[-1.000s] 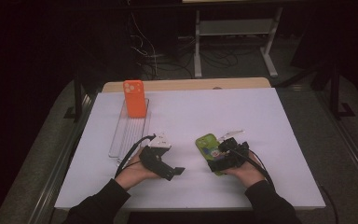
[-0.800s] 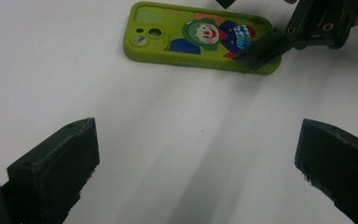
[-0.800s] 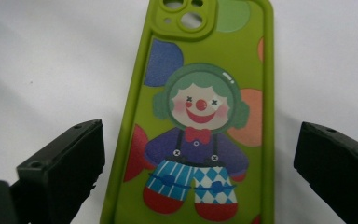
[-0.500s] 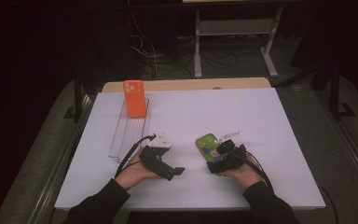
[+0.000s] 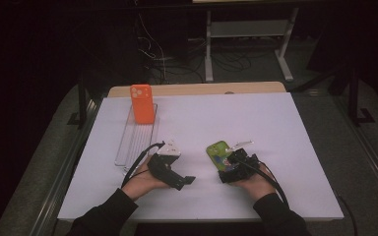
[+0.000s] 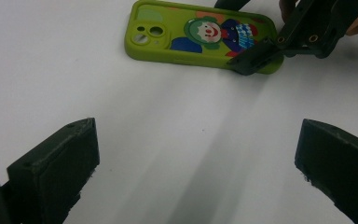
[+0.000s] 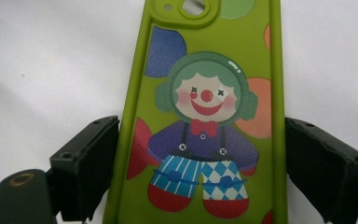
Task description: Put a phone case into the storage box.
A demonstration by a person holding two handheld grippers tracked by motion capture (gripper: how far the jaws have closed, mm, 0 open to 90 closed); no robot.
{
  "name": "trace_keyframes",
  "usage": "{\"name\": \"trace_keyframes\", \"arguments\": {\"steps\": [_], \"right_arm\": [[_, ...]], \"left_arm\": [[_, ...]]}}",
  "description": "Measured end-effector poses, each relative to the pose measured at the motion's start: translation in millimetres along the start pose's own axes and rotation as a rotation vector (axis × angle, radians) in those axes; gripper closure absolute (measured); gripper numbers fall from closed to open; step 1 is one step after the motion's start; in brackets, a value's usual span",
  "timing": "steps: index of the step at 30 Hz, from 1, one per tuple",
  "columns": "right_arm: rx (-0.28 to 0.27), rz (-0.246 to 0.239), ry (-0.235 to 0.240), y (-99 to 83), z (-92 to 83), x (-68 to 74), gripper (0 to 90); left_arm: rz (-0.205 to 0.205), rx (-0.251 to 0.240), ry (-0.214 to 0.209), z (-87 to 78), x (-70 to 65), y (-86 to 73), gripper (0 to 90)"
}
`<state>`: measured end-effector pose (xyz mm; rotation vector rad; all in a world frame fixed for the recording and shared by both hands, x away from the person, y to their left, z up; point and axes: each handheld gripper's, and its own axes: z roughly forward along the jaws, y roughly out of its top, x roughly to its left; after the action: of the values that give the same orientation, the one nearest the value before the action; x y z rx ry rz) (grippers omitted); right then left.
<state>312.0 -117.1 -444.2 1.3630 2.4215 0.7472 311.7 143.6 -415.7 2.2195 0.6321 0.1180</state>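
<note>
Right gripper view: my right gripper [image 7: 200, 172] has just been closing, jaws astride the green clown phone case [image 7: 205, 116], not yet pressing. I'd squeeze evenly on both long edges. Left gripper [image 5: 173, 173] idles open.

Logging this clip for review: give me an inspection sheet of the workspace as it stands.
Surface: white table top, bare in the middle.
Job's things: green clown phone case lying flat, camera cutout away from the right gripper.
Clutter: orange phone case standing at the far end of a clear tray.
Grippers: right gripper jaws just closing around the case's sides, a small gap at each; left gripper open, nothing between.
Cables: black cable trailing from the left gripper.
Surroundings: dark room, metal stand behind.
</note>
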Motion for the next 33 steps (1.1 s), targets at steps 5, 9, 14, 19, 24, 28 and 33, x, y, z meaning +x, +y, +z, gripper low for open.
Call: {"name": "trace_keyframes", "arguments": {"steps": [5, 9, 14, 19, 24, 28, 33], "right_arm": [[0.003, 0.014, -0.001, 0.5, 0.0, 0.3, 13.4], [0.005, 0.022, -0.005, 0.6, -0.6, 0.7, 14.9], [0.006, 0.013, 0.008, 0.9, -1.2, -1.2, 15.3], [0.013, 0.001, 0.038, 1.7, -3.4, -4.7, 15.4], [0.024, -0.036, 0.061, 5.9, -13.0, -8.5, 15.3], [0.018, -0.071, 0.098, 10.9, -26.6, -18.5, 15.3], [0.0, -0.118, 0.142, 13.4, -40.0, -36.5, 15.3]], "left_arm": [[0.0, 0.001, 0.001, 0.3, -0.2, 0.0, 0.0], [0.0, 0.001, 0.001, 0.2, -0.2, 0.0, 0.0], [0.001, -0.003, 0.001, -0.2, 0.3, 0.1, 0.0], [0.0, -0.004, -0.005, -0.2, 0.3, 0.2, 0.0], [0.004, -0.004, -0.011, 0.8, 1.3, 1.0, 0.0], [0.019, 0.003, -0.017, -2.1, 4.3, 3.9, 0.0], [0.042, -0.018, -0.03, -5.3, 6.1, 12.2, 0.0]]}}
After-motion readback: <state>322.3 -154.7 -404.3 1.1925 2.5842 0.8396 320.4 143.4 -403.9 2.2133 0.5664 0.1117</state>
